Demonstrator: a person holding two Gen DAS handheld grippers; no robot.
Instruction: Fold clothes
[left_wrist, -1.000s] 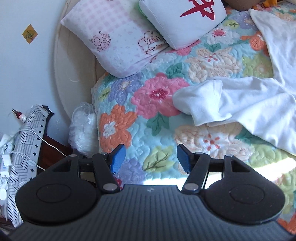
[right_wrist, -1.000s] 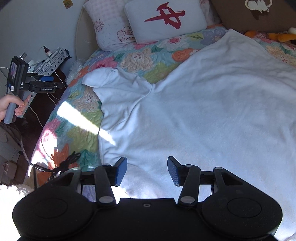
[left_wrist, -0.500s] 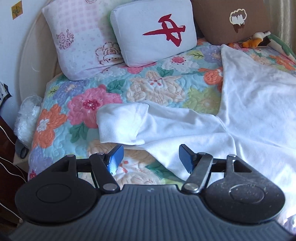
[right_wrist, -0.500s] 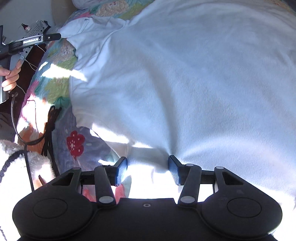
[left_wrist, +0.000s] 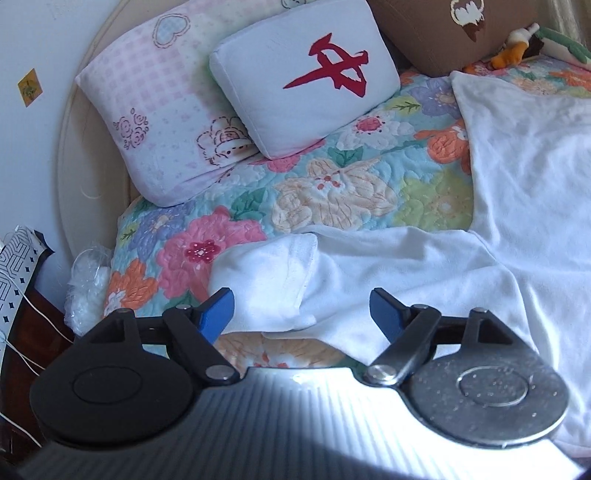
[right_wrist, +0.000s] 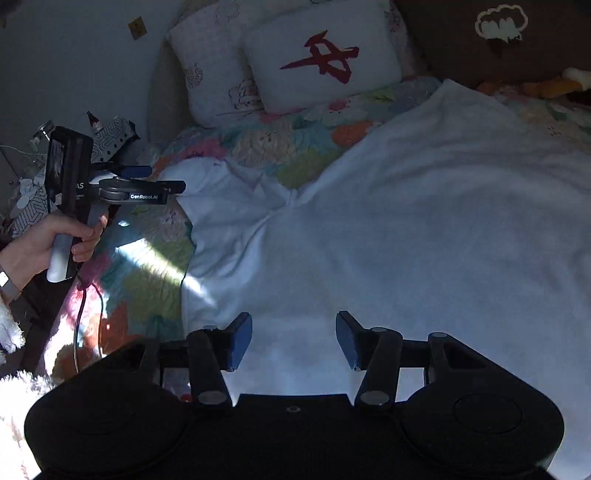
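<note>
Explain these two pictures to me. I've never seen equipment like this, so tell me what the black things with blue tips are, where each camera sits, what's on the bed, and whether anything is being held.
No robot here: a person carries two hand-held grippers, each with a camera looking out along its blue-padded fingers. One picture comes from the left gripper, the other from the right gripper. The right view also shows the person's hand holding the left tool. On the floral quilt lies a white garment, spread out, its sleeve toward the left gripper. Pillows sit at the head. Nothing is held: the left jaws have just been opening around the sleeve end, and the right jaws stand open over the cloth.
</note>
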